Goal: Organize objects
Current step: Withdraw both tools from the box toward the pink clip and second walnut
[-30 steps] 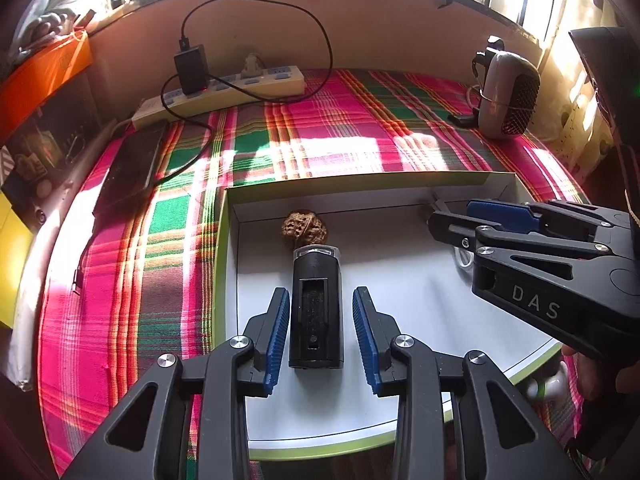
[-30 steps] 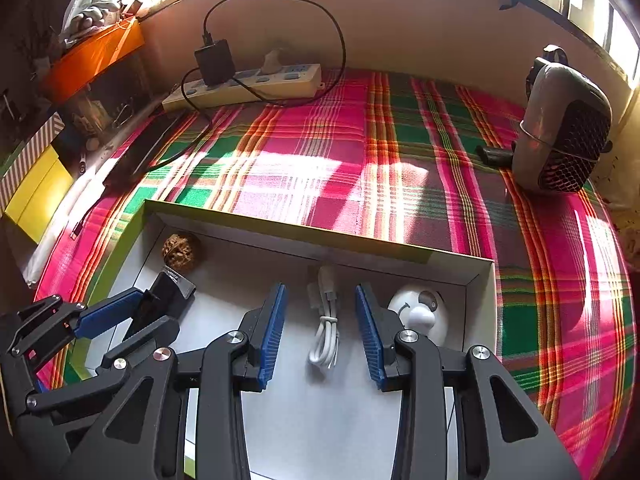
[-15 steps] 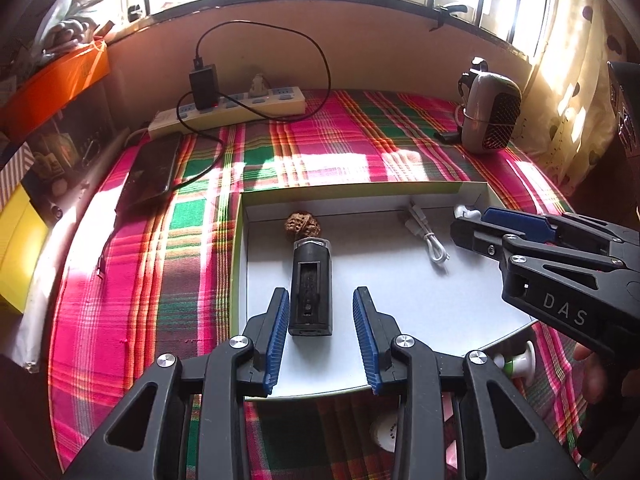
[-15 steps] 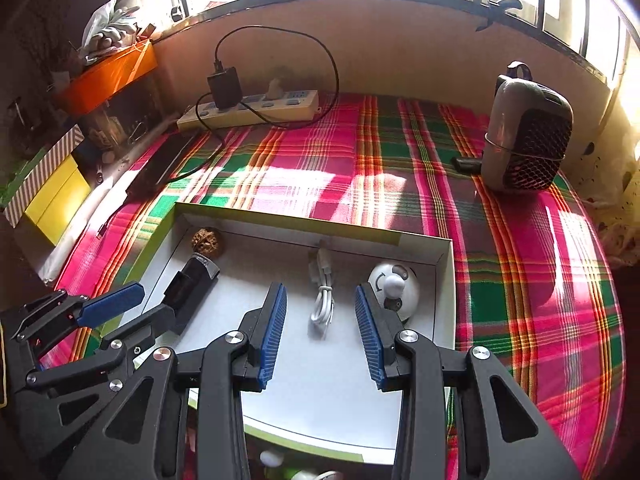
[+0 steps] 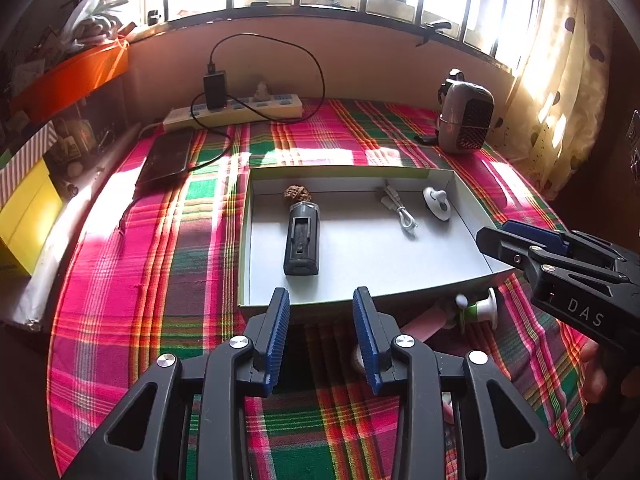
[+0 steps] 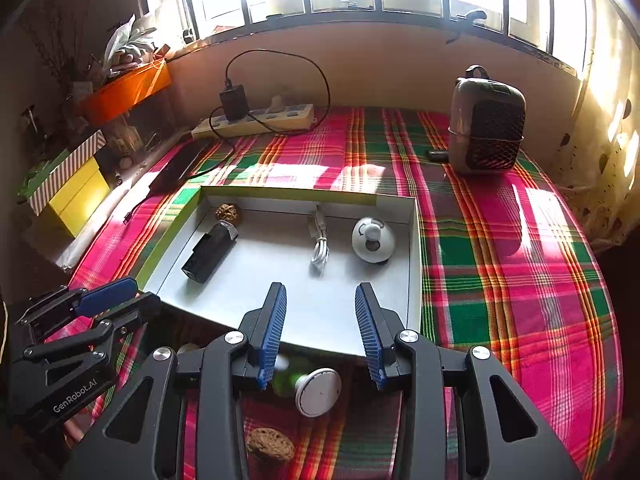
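On the plaid bench (image 5: 168,264), the box (image 5: 362,171) holds a black torch (image 5: 302,240), long axis running front to back, head against the walnut (image 5: 297,193). Both left tongs (image 5: 321,336) and right tongs (image 6: 321,328) gape wide, empty, pulled back from the box since earlier.

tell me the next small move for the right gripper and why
Probably lower the open right gripper onto the white and green spool lying on the cloth just outside the box; it sits almost between the fingers, while four items are already inside.
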`<state>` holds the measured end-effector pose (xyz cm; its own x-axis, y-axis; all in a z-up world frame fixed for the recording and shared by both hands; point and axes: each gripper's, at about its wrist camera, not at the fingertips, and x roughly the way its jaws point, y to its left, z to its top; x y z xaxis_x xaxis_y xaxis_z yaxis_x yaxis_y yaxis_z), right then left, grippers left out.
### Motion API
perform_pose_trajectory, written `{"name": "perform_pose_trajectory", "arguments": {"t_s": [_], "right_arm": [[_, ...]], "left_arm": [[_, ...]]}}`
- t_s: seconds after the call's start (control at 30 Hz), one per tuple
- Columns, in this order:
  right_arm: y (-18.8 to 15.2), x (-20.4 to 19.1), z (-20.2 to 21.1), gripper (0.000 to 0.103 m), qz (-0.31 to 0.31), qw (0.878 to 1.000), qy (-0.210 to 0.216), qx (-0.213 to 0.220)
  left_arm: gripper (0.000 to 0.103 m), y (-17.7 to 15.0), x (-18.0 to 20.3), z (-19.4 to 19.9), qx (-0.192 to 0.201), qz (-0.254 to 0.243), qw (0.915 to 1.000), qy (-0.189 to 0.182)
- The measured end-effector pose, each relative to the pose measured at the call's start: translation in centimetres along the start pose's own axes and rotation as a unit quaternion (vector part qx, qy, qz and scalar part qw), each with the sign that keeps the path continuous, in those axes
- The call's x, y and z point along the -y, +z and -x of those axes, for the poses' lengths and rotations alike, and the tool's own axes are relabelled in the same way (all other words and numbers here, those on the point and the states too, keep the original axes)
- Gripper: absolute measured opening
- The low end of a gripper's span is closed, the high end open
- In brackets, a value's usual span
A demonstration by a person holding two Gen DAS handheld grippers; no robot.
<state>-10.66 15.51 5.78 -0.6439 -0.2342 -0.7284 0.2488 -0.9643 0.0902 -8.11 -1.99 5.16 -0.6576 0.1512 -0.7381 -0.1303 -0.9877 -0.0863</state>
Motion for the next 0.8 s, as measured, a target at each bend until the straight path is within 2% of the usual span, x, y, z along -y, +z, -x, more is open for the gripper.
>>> {"name": "perform_pose_trajectory", "arguments": {"t_s": [0.27,0.5,0.57,0.6,0.63,0.8], "right_arm": [[-3.4,0.5,1.8,0.037,0.002,1.0,0.008,0.012],[-6.1,-0.2,2.1,0.038,0.022,0.999,0.032,-0.002],[-6.7,-0.4,1.9,0.041,0.026,0.999,0.036,-0.008],[-7.0,-0.5,1.8,0.05,0.026,0.999,0.04,-0.012],[-7.2,-0.6,1.6,0.053,0.027,0.999,0.042,-0.014],[-8.0,-0.9,1.2,0.053,0.03,0.998,0.051,-0.021]], "left_arm": [[0.031,-2.5,0.5,1.4,0.002,-0.001,0.9996,-0.028],[0.031,-4.4,0.7,1.3,-0.012,0.007,0.9992,-0.038],[0.031,-4.8,0.7,1.3,-0.015,0.007,0.999,-0.043],[0.031,-5.0,0.8,1.3,-0.017,0.007,0.999,-0.041],[0.031,-5.1,0.8,1.3,-0.018,0.006,0.999,-0.041],[0.031,-5.6,0.9,1.3,-0.022,0.009,0.9988,-0.042]]}}
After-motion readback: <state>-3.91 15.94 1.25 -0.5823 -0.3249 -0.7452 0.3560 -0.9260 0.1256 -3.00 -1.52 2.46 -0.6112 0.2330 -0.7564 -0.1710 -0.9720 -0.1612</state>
